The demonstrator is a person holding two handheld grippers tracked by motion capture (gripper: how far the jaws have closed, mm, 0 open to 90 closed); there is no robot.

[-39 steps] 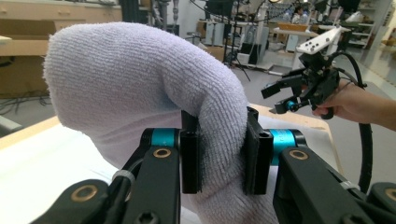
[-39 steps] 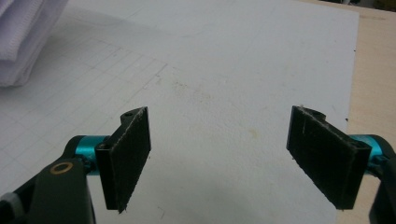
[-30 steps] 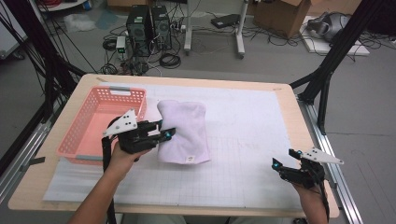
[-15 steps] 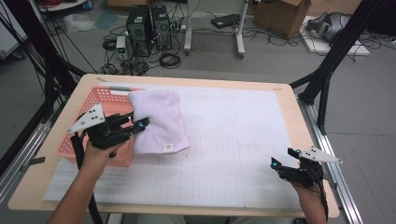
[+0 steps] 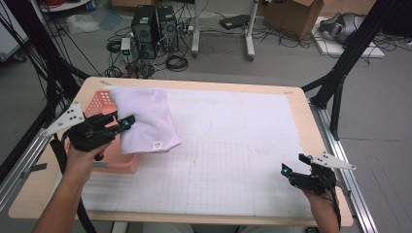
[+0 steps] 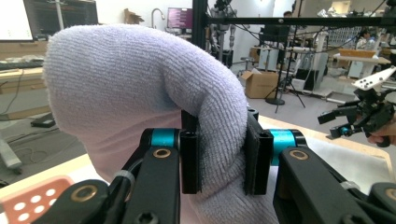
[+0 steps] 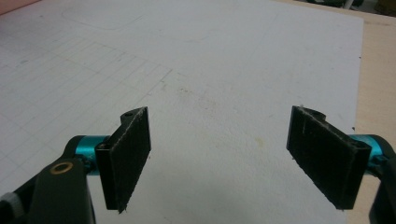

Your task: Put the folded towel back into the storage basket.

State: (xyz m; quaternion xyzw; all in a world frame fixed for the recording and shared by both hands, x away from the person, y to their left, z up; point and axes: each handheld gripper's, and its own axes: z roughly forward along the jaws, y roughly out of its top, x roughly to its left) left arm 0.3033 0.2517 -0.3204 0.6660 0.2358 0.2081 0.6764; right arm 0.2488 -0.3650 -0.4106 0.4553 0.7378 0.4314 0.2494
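Left claw (image 5: 127,124): black body, grey three-cornered plate on top with small dark holes, black cable trailing below the forearm. Its arms carry brass-coloured screw bushings; teal cylinders sit behind flat black jaw pads (image 6: 190,161). Right claw (image 5: 292,164): same black build, same grey plate, teal accents at the tips, cable running back along the wrist. Its black pads (image 7: 128,156) look scuffed, with pale lint on the edges. Both forearms bare, no sleeves.
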